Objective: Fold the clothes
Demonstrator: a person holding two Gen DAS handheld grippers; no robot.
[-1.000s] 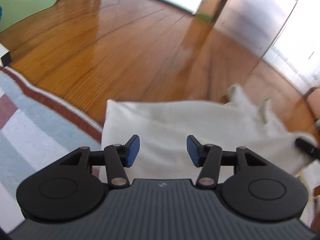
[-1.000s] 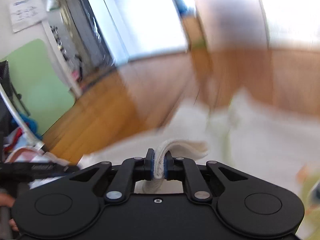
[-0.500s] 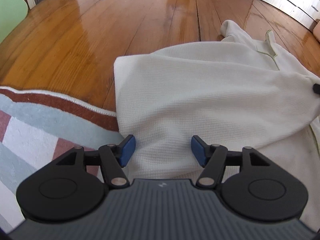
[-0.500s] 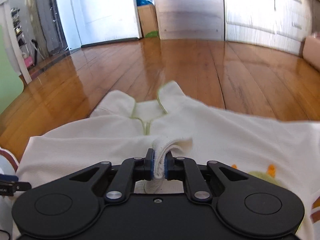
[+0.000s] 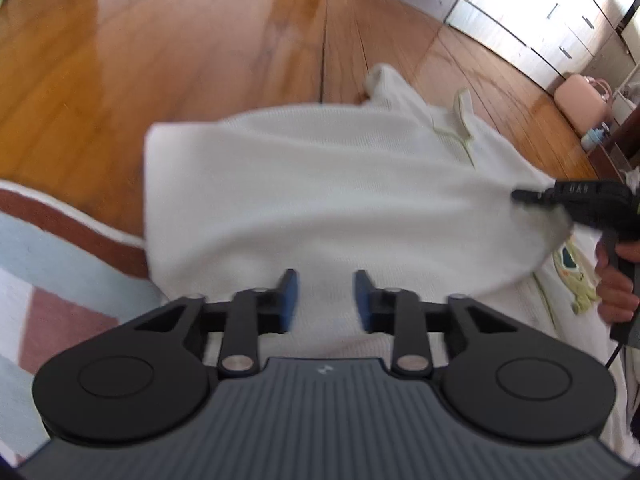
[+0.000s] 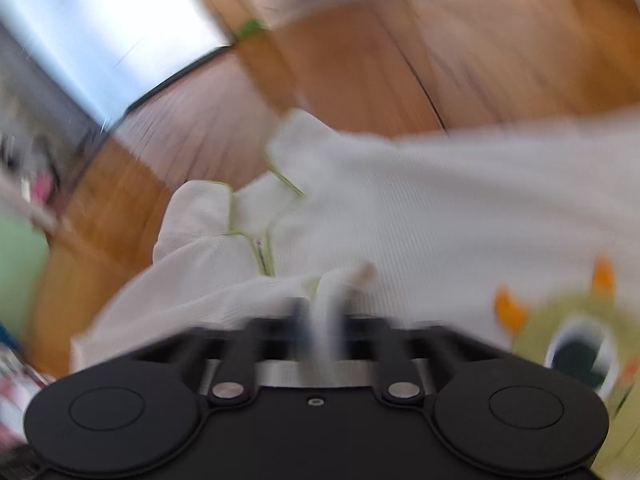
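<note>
A white knitted garment [image 5: 320, 184] with green trim lies spread on the wooden floor, one folded layer over the rest. My left gripper [image 5: 326, 300] hovers over its near edge. Its jaws are closing, with cloth lying below the gap, and the blue pads do not press on it. In the right wrist view my right gripper [image 6: 322, 320] is closing on a bunched fold of the garment [image 6: 440, 208] and pinches it. From the left wrist view the right gripper [image 5: 532, 196] tugs the fold's right corner. A green cartoon print [image 6: 576, 344] shows at the right.
A striped rug [image 5: 48, 248] with a red border lies under the garment's left side. A person's hand [image 5: 616, 280] holds the right tool. A pink case [image 5: 582, 104] stands by white cabinets at the far right. Bare wooden floor [image 5: 160, 60] stretches beyond.
The left jaws have narrowed over the cloth. The right gripper has come into the left view, drawing the folded layer across. The right view has tilted and blurred while still pinching the fold.
</note>
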